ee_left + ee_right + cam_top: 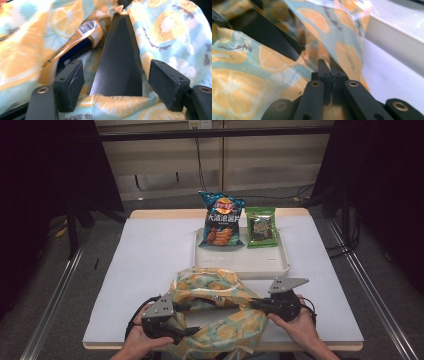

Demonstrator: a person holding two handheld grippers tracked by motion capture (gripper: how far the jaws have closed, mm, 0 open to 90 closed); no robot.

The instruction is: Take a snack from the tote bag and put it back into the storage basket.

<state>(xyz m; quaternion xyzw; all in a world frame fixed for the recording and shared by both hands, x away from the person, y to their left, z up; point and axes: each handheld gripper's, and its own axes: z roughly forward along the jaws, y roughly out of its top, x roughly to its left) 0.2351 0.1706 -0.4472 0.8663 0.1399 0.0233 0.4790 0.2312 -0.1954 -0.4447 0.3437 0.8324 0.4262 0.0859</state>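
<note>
Your right gripper (333,75) has its jaws pressed together on the rim of the lemon-print bag (220,312). In the right gripper view the two pads meet with a thin fold of the printed fabric caught between them. In the high view this gripper (257,304) lies at the right edge of the bag, pointing left into it, with your right hand (295,322) behind it.

Your left gripper (117,82) has its jaws spread. In the left gripper view the pads stand well apart, one on either side of a dark opening in the bag, and neither pad presses on the fabric. Inside that opening, to the left, a blue and orange packet (75,42) lies tilted. In the high view this gripper (187,330) sits at the near left of the bag, with your left hand (140,342) holding it.

The bag rests on the white table cover (145,260), at the near edge, between your two hands. Just beyond it lies a white tray (240,265). At the far end of the tray stand a blue chip bag (220,220) and a green snack packet (261,227), side by side, the green one to the right.
</note>
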